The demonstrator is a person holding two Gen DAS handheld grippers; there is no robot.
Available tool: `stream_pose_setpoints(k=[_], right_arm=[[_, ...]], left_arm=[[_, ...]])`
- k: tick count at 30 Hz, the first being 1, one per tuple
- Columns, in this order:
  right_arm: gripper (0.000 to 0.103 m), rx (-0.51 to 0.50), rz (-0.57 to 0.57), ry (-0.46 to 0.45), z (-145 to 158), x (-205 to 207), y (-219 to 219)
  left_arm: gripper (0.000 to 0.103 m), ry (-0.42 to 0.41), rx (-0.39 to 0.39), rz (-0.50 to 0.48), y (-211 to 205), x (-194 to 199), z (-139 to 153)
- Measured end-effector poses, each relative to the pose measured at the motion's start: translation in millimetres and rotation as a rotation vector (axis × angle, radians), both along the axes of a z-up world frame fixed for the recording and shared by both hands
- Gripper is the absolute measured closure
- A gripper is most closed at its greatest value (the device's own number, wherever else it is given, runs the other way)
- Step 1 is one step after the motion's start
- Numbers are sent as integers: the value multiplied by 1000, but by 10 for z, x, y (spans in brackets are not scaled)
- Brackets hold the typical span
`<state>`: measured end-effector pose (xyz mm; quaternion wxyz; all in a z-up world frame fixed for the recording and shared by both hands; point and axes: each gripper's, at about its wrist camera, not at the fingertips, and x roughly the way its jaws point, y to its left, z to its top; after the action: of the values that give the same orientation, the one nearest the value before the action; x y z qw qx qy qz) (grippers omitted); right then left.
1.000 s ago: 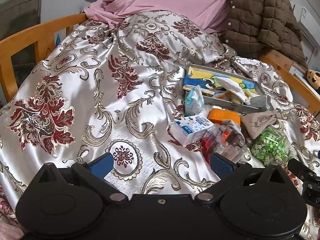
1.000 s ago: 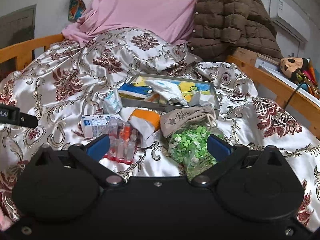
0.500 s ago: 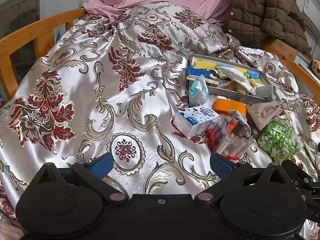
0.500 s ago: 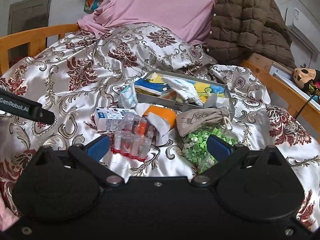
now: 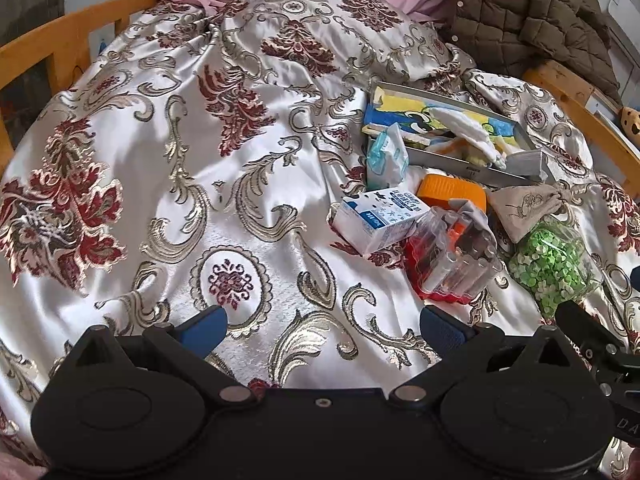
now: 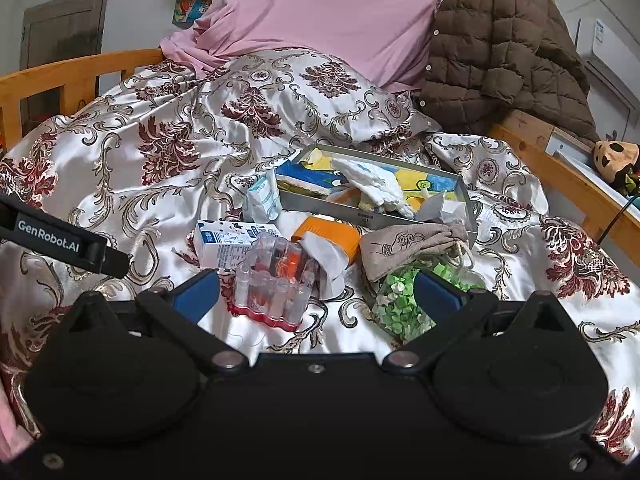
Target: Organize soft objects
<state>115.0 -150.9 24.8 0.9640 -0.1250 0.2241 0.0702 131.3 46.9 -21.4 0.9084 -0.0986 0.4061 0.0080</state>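
A grey metal tray (image 6: pixel 468 200) (image 5: pixel 452 162) lies on the satin bedspread, holding folded cloths and a white towel (image 6: pixel 372 186). In front of it sit a tissue pack (image 6: pixel 262 200) (image 5: pixel 386 156), a white carton (image 6: pixel 224 242) (image 5: pixel 380 220), an orange item (image 6: pixel 328 236), a clear tube pack (image 6: pixel 276 284) (image 5: pixel 452 260), a beige drawstring pouch (image 6: pixel 408 244) (image 5: pixel 524 210) and a bag of green pieces (image 6: pixel 404 300) (image 5: pixel 552 268). My right gripper (image 6: pixel 316 292) hovers open just short of the tube pack and green bag. My left gripper (image 5: pixel 322 326) is open over bare bedspread, left of the pile.
A wooden bed rail (image 6: pixel 80 76) runs along the left and another (image 6: pixel 560 172) along the right. A pink sheet (image 6: pixel 320 12) and a brown quilted jacket (image 6: pixel 500 52) are piled at the head. A plush toy (image 6: pixel 614 156) sits beyond the right rail.
Both grippers have drawn back and risen a little, so the pile sits farther ahead in each view. Both stay open, and no object has moved.
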Motion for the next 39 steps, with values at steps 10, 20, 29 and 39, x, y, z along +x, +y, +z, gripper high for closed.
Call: stream_pose_setpoints(k=[10, 20, 29, 39], right_arm=[[1, -43, -6, 3, -2, 199, -4], [1, -5, -3, 51, -30, 590, -68], [1, 64, -2, 117, -170, 1040, -163], [1, 102, 12, 132, -355, 1358, -194]], left_arm=[[1, -61, 115, -25, -91, 313, 19], [1, -138, 125, -36, -158, 691, 0], [1, -214, 123, -38, -151, 1034, -68], [1, -275, 43, -110, -183, 1438, -173]])
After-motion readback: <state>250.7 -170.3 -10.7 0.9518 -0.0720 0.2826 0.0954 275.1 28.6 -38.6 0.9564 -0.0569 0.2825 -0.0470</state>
